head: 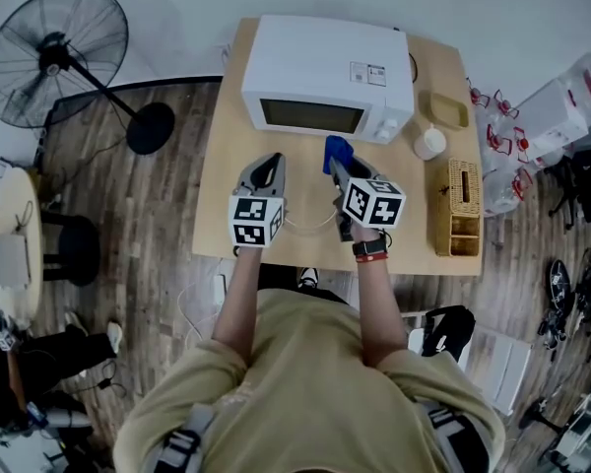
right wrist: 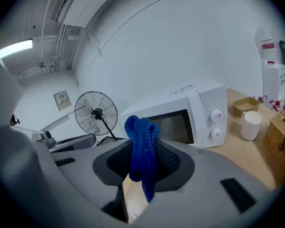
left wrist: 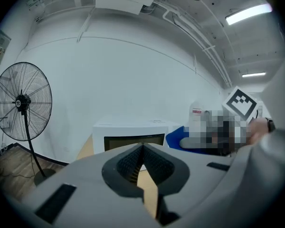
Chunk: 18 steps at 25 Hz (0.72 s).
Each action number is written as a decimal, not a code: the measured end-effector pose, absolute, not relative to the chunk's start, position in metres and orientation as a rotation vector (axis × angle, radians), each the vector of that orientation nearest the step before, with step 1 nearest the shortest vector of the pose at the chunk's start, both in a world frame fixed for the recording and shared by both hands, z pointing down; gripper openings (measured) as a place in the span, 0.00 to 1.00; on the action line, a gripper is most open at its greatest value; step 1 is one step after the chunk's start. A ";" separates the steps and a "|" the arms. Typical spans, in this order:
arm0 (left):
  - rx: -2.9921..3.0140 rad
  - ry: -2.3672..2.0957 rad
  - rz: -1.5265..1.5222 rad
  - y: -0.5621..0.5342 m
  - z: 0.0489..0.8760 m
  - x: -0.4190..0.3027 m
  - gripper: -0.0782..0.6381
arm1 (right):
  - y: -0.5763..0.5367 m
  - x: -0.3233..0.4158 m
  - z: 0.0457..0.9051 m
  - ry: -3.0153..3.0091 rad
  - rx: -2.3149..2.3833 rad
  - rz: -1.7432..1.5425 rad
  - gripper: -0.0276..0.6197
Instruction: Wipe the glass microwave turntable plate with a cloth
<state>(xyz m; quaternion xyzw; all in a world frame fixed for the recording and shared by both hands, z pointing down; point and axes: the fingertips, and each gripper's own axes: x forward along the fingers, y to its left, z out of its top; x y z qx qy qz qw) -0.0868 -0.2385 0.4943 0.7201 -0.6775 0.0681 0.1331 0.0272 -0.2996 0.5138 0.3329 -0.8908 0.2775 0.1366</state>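
Note:
My right gripper (head: 337, 166) is shut on a bunched blue cloth (head: 338, 152), held over the wooden table (head: 227, 235) just in front of the white microwave (head: 325, 72), whose door is closed. In the right gripper view the blue cloth (right wrist: 140, 132) hangs from the right gripper (right wrist: 143, 145). A pale ringed disc that looks like the glass plate (right wrist: 131, 201) shows below it. A faint curved edge of the glass plate (head: 310, 225) lies between the grippers. My left gripper (head: 268, 164) hovers alongside. The left gripper (left wrist: 142, 148) is shut with nothing in it.
To the right of the microwave are a white cup (head: 429, 143), a small tan tray (head: 447, 109) and a wicker organiser (head: 459, 205). A standing fan (head: 54, 57) is on the floor at left, and bags and boxes (head: 561, 116) crowd the right side.

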 end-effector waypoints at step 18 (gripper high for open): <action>2.049 -1.880 0.243 -0.286 0.546 -0.146 0.13 | -0.328 -0.060 0.616 -2.357 0.770 0.976 0.22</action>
